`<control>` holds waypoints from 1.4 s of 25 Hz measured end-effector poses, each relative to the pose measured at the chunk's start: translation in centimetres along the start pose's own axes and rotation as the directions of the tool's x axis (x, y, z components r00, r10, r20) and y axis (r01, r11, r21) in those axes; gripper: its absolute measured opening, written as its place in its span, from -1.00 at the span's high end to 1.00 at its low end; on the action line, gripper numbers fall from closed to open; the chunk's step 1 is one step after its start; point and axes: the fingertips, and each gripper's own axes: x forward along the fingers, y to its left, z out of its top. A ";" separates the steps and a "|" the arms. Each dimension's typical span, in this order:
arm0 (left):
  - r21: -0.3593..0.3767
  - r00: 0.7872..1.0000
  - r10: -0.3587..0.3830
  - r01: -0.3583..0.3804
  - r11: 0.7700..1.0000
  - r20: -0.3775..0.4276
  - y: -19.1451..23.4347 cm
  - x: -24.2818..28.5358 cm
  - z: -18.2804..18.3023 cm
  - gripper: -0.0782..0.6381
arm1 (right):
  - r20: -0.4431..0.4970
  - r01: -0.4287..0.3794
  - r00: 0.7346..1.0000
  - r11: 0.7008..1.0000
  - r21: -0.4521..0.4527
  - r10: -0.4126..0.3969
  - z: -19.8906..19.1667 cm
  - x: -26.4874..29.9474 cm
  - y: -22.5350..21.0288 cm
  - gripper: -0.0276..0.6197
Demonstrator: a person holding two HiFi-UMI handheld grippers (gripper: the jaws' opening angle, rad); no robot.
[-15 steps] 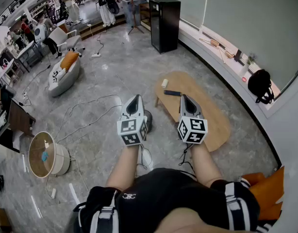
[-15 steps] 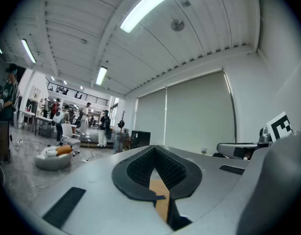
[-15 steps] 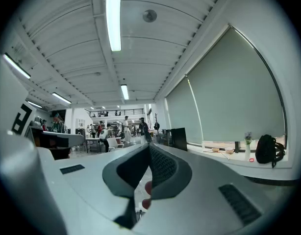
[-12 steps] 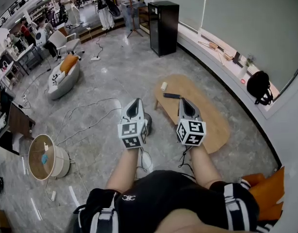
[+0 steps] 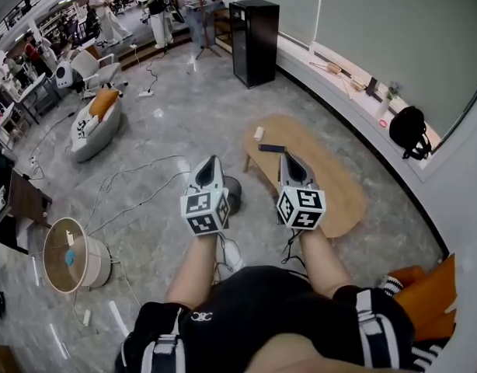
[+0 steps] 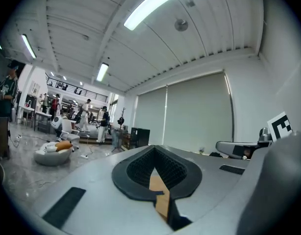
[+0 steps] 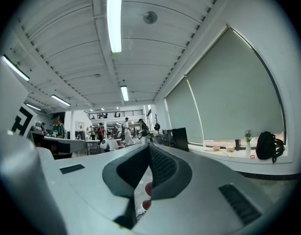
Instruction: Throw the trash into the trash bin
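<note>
Barely any change: left gripper (image 5: pixel 210 160) and right gripper (image 5: pixel 287 157) stay level, jaws shut and empty; trash (image 5: pixel 259 133) on tabletop (image 5: pixel 335 189) untouched.

A: What does the left gripper (image 5: pixel 210 160) hide in the head view?
B: A part of a dark round thing (image 5: pixel 235 193) on the floor, just behind it. What it is, I cannot tell. The right gripper (image 5: pixel 287 156) covers a part of the table (image 5: pixel 339 185).
A: And the small things on the table?
B: A pale thing (image 5: pixel 259 133) and a dark flat thing (image 5: pixel 272 148), both too small to name.
A: The orange thing (image 5: pixel 436 298) at the right?
B: The edge cuts it off. In the right gripper view, red spots (image 7: pixel 148 189) show in the gap below the jaws, too blurred to tell what they are
</note>
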 end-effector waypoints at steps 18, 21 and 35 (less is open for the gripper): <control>-0.008 0.996 -0.085 0.085 0.996 -0.017 6.4 -4.4 -1.9 0.75 | 0.007 0.072 0.997 0.997 -0.029 -0.072 -1.7 -0.8 7.8 0.91; 0.000 0.996 -0.094 0.094 0.996 -0.011 6.5 -4.2 -1.9 0.75 | 0.016 0.063 0.998 0.998 -0.030 -0.063 -1.3 -0.2 8.3 0.91; 0.009 0.997 -0.071 0.071 0.997 -0.026 8.0 4.9 -3.2 0.75 | 0.017 0.060 0.998 0.998 -0.027 -0.060 -3.1 8.8 3.4 0.91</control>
